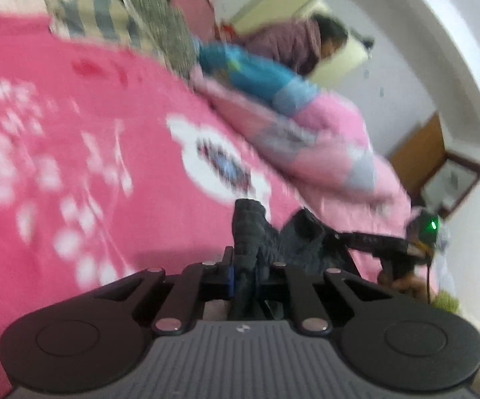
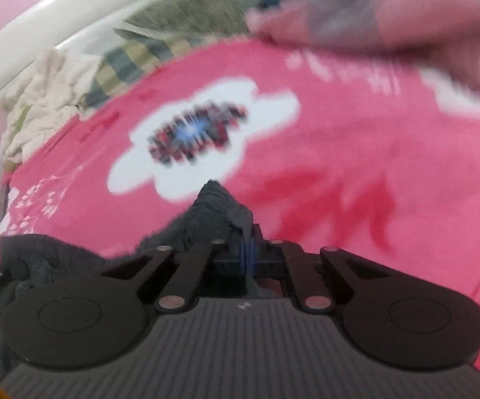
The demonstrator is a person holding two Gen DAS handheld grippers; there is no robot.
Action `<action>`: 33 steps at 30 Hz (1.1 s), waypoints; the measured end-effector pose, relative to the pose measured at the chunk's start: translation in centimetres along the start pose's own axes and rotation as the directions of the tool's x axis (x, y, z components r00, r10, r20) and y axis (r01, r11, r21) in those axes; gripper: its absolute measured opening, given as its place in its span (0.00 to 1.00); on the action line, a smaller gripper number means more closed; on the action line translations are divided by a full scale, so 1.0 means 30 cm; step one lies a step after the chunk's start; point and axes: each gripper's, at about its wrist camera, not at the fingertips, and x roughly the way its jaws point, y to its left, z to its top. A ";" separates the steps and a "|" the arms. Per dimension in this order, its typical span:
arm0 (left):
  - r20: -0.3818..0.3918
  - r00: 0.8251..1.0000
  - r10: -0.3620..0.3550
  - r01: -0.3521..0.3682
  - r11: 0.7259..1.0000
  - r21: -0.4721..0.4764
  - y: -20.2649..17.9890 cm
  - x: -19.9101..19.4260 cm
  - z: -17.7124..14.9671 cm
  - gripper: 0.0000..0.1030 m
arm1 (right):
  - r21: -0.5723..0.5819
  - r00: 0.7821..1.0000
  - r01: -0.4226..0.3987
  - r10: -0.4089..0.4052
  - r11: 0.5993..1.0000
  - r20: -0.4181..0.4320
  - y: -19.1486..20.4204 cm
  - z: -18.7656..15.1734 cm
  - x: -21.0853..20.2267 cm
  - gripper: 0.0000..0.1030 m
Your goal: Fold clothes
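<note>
Both views are blurred. The left claw (image 1: 245, 266) is clamped on a bunched fold of the dark grey knitted garment (image 1: 273, 236), which rises between its fingers above the pink flowered bedspread (image 1: 73, 133). The right claw (image 2: 246, 249) pinches another edge of the same garment (image 2: 206, 209), the cloth trailing off to its left over the bedspread (image 2: 339, 153). A pink quilt (image 1: 323, 139) lies heaped beyond.

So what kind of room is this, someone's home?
Most likely a bedroom in a home. A bed with a bright pink flowered cover fills both views, a pale headboard stands behind it, and a rumpled pink quilt and other bedding are piled along its edge.
</note>
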 end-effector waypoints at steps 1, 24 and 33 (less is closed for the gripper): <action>0.037 0.999 0.021 -0.021 1.000 0.002 0.003 -0.015 0.014 0.10 | -0.016 1.000 -0.004 0.004 1.000 0.029 0.017 0.034 -0.010 0.01; 0.103 0.925 0.365 -0.356 0.930 -0.094 0.146 0.018 0.113 0.13 | -0.189 0.998 0.048 -0.055 0.981 -0.032 0.277 0.391 0.582 0.26; 0.111 0.935 0.336 -0.321 0.938 -0.132 0.166 0.005 0.101 0.13 | -0.126 0.996 0.077 -0.082 0.989 -0.032 0.353 0.490 0.478 0.34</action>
